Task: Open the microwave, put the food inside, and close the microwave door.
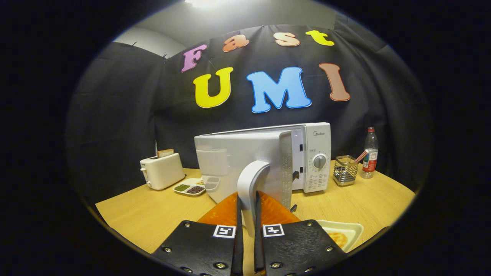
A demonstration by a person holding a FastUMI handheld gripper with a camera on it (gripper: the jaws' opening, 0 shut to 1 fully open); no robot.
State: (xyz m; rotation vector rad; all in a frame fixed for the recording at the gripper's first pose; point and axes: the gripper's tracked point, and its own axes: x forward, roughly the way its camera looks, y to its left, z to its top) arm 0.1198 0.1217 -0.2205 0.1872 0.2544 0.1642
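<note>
The gripper is closed narrowly on the handle of the microwave, whose door stands swung open. The food plate waits just right of the fingers on the worktop; loading and closing remain.

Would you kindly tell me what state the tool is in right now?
Tool: shut on the microwave door handle, door swung partly open.
</note>
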